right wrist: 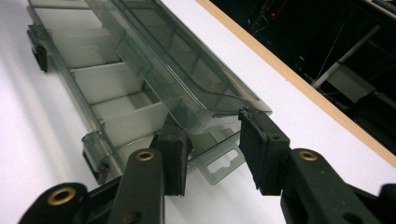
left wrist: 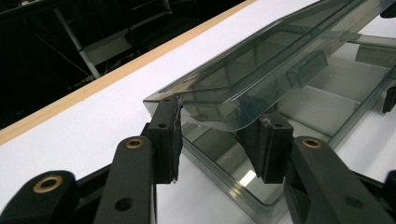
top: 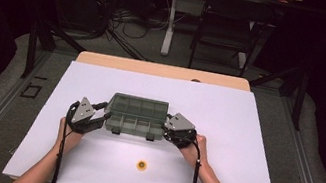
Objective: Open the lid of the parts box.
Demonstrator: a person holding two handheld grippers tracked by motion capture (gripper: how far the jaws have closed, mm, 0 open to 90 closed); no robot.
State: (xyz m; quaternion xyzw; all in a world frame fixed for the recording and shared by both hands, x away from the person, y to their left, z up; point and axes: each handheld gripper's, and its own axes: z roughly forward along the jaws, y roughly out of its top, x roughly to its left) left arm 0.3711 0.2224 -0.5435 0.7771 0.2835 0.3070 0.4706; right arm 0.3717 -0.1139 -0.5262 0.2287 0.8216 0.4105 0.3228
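A clear smoky plastic organizer box (top: 137,116) lies on the white counter (top: 244,136), a little toward the person's side of its middle. Its long axis runs left to right across the counter, parallel to the near edge. The lid (top: 138,105) is raised partway, hinged along the far long side, and the divided tray (top: 137,126) below shows its compartments; two latches sit on the near long side.

The left claw (top: 105,116) meets the box at its left short end. In the left gripper view its two pads (left wrist: 167,135) stand either side of the lid's corner (left wrist: 210,105); one touches the lid's edge, the other sits just under the curved lip, so the claw appears clamped on the lid, though how firmly is hard to judge. The right claw (top: 168,129) mirrors this at the right short end. In the right gripper view its pads (right wrist: 254,140) bracket the lid's corner (right wrist: 219,105), with a hang tab (right wrist: 220,165) of the tray just below.

A small yellow ring (top: 141,165) lies on the counter nearer the person, well apart from the box. Bare white surface lies open on all sides of the box, widest to the right and beyond it. A strip of wooden edge (top: 164,70) shows at the far side. No lettering or label can be read on the box.
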